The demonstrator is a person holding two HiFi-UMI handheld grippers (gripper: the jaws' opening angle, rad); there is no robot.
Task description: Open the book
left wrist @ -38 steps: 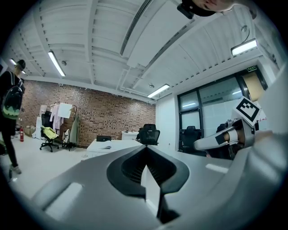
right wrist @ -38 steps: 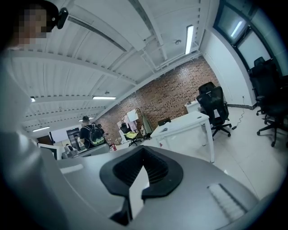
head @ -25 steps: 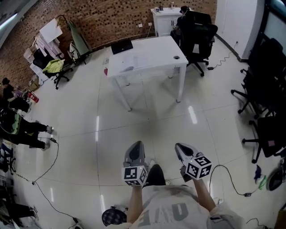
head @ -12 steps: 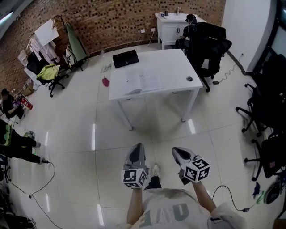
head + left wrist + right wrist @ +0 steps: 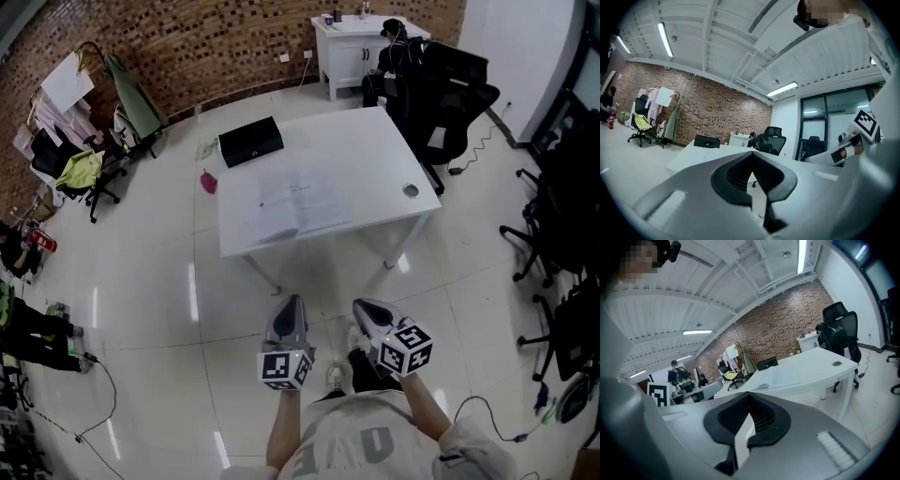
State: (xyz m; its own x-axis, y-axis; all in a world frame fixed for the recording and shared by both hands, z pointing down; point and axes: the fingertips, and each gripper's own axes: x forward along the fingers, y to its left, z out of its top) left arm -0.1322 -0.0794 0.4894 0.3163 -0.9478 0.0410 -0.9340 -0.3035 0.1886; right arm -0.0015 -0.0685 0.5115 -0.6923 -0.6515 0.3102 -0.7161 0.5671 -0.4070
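The white-paged paper book [image 5: 298, 208] lies open and flat on the white rectangular table [image 5: 375, 150]. Left gripper [image 5: 289, 303] and right gripper [image 5: 362, 307]: both clenched, empty.

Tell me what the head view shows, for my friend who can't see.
A person holds two shut grippers, left gripper and right gripper, toward a white table where a pale book lies. A black case sits at its far corner.

The table [image 5: 375, 155] is white, the book [image 5: 298, 208] white with faint grey print, the case [image 5: 250, 141] at the table's far left corner black. The left gripper [image 5: 291, 305] and right gripper [image 5: 364, 307] are grey with black-and-white squares. The wall [image 5: 216, 47] is red-brown brick
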